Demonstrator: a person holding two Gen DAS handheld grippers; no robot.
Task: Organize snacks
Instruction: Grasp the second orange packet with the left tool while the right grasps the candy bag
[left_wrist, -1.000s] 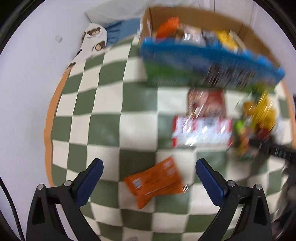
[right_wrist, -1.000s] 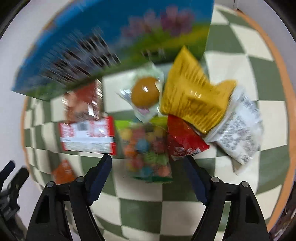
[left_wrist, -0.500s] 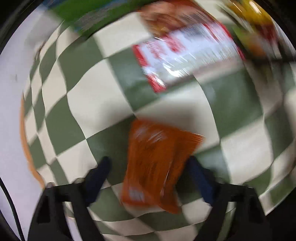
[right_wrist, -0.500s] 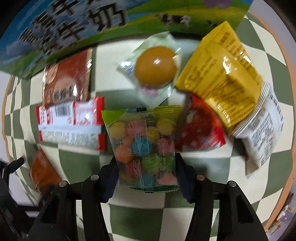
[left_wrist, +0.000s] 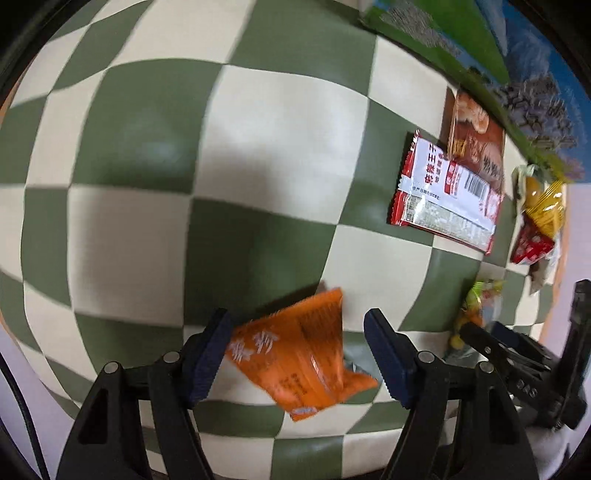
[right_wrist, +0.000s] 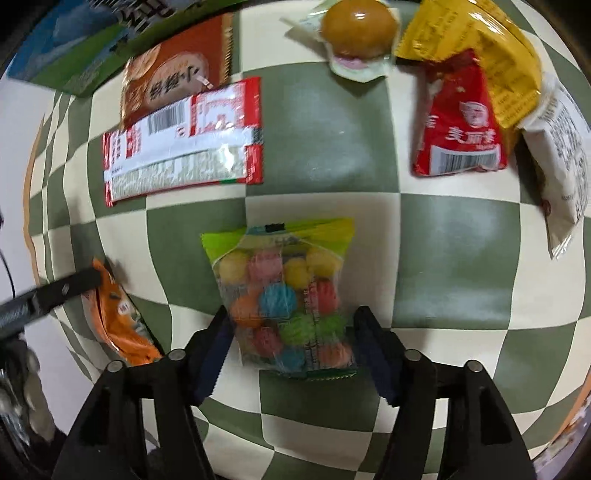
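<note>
My left gripper (left_wrist: 299, 354) is shut on an orange snack packet (left_wrist: 299, 354), which it holds a little above the checkered cloth; the packet also shows in the right wrist view (right_wrist: 118, 317). My right gripper (right_wrist: 291, 347) is shut on a clear bag of coloured candy balls (right_wrist: 284, 295) with a green top, its lower half between the blue pads. The bag also shows at the right in the left wrist view (left_wrist: 476, 314).
On the green-and-cream checkered cloth (right_wrist: 325, 147) lie a red-and-white packet (right_wrist: 184, 140), a brown packet (right_wrist: 173, 77), a round yellow jelly (right_wrist: 358, 26), a yellow bag (right_wrist: 487, 48), a red sachet (right_wrist: 458, 125) and a white packet (right_wrist: 561, 147). A blue-green box (left_wrist: 498, 62) stands behind.
Both grippers dropped toward the cloth and closed, the left on the orange packet, the right on the candy bag. The candy bag has been drawn away from the other snacks.
</note>
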